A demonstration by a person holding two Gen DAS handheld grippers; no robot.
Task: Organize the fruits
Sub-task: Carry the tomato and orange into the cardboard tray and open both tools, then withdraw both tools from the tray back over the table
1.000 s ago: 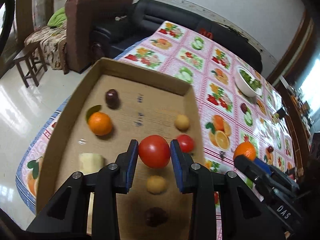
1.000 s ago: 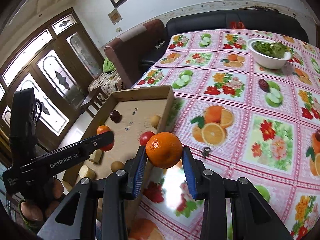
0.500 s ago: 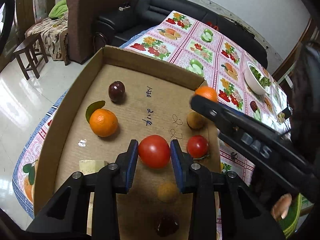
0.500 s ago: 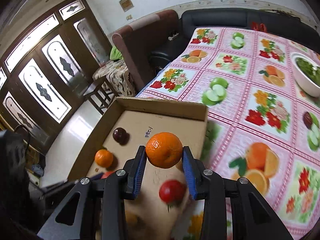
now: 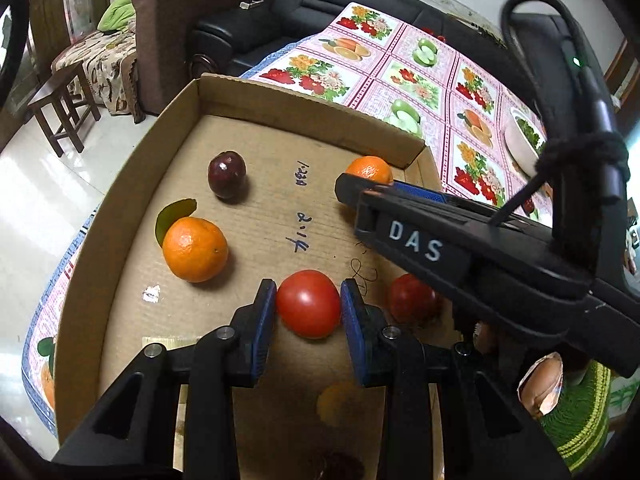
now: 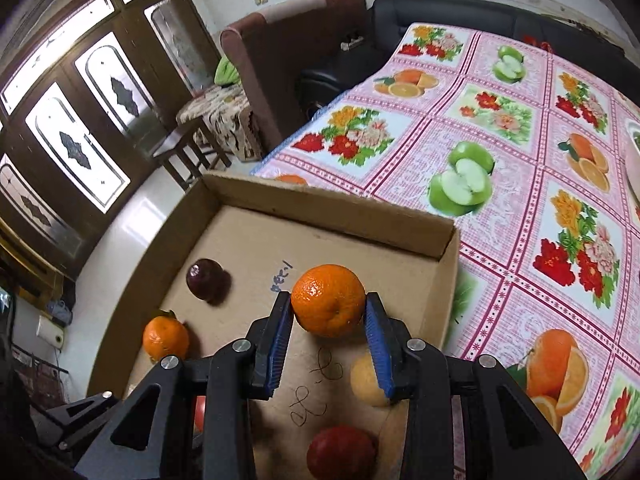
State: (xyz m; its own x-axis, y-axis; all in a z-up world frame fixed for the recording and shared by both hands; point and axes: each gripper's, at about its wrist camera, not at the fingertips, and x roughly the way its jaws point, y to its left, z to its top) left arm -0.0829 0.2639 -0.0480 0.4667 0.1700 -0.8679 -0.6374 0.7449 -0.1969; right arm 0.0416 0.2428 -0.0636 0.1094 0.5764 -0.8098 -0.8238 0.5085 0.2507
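Note:
My left gripper [image 5: 308,308] is shut on a red tomato [image 5: 308,309] and holds it low over the middle of the cardboard box [image 5: 132,176]. My right gripper [image 6: 327,320] is shut on an orange [image 6: 328,305] over the box's far right part [image 6: 444,240]; the same orange shows in the left wrist view [image 5: 369,169] behind the right gripper's finger. In the box lie a dark plum [image 5: 226,173], a second orange with a leaf [image 5: 195,249], another red tomato [image 5: 412,298] and a yellow fruit [image 6: 367,380].
The box sits at the table's left end on a pink fruit-print cloth [image 6: 520,208]. A white bowl of greens [image 5: 520,140] stands further along the table. A black sofa [image 5: 280,20], an armchair and a wooden stool [image 5: 60,104] stand beyond the table edge.
My right gripper has carried its orange left from over the tablecloth to over the box. My left gripper has moved further into the box with the tomato.

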